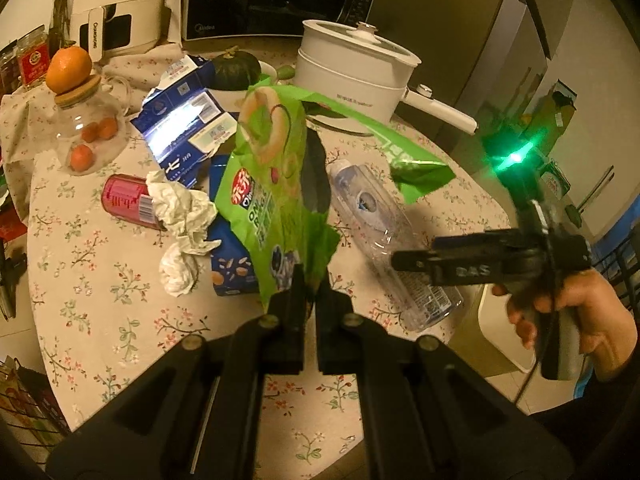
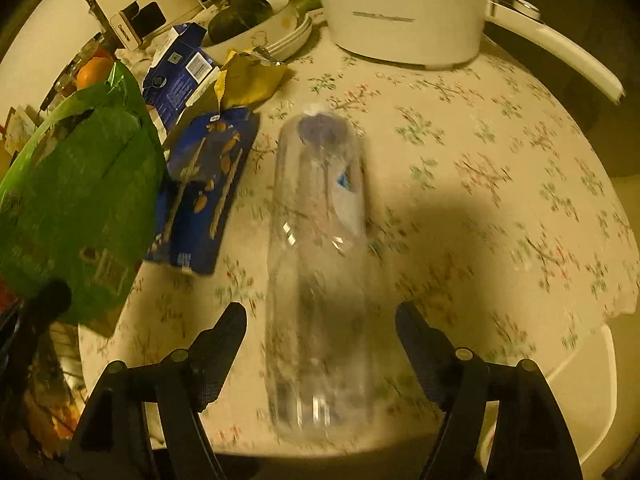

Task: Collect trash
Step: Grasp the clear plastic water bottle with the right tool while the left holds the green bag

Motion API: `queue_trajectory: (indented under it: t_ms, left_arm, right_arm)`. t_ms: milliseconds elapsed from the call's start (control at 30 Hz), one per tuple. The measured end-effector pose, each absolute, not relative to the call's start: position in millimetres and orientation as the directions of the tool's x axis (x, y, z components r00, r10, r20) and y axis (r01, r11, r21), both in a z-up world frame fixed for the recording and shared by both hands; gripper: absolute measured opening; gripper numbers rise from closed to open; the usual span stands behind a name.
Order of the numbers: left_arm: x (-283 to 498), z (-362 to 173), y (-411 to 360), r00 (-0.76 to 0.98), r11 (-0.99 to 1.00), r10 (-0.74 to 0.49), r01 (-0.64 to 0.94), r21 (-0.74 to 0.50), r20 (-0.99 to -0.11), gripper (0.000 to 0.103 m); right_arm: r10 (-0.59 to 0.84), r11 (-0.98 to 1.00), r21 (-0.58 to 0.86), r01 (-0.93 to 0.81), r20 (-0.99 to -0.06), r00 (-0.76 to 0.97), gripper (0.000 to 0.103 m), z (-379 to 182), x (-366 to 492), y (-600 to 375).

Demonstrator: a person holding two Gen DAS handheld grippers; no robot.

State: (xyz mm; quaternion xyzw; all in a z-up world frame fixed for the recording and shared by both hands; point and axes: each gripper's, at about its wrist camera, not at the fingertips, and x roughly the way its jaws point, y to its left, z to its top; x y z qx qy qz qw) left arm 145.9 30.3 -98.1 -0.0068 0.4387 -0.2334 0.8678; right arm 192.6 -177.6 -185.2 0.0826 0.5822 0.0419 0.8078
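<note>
My left gripper point(image 1: 314, 280) is shut on the bottom edge of a torn green snack bag point(image 1: 272, 184), which stands up off the table; the bag also fills the left of the right wrist view point(image 2: 80, 200). An empty clear plastic bottle point(image 2: 316, 220) lies on its side on the floral tablecloth point(image 2: 500, 200). My right gripper point(image 2: 320, 312) hangs over its near end, open, with both pads clear of the bottle's sides. In the left wrist view, the right gripper point(image 1: 400, 259) hovers over the bottle point(image 1: 384, 220), held by a hand point(image 1: 580, 312).
Around the bag lie a red can point(image 1: 124, 200), crumpled tissue point(image 1: 184, 220), a flattened blue carton point(image 1: 184, 128), a blue snack wrapper point(image 2: 208, 184) and a yellow wrapper point(image 2: 248, 80). Behind them stand a white pot point(image 1: 352, 68), a glass jar point(image 1: 88, 132) and a bowl point(image 2: 280, 36).
</note>
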Motion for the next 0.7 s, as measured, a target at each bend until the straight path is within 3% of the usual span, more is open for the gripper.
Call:
queue_trajectory:
  t_ms: [267,333,700]
  left_arm:
    - [149,-104,31,0.5,0.897,-0.392,0.393,-0.201,-0.772,0.004]
    - [148,-104,31,0.507,0.9,-0.385,0.392,-0.191,-0.771,0.004]
    - [142,-88,24,0.543,0.887,-0.414,0.422,-0.19,-0.731,0.004]
  right_arm:
    - [0.095,0.995,0.098,-0.007,-0.938,0.332,0.073,-206,212,-156]
    - [0.102,0.994,0.107,-0.005,-0.935,0.34,0.065,-209,213,-156]
    - [0.206,0.974,0.225,-0.004,-0.881,0.426,0.062,-172,182,-184]
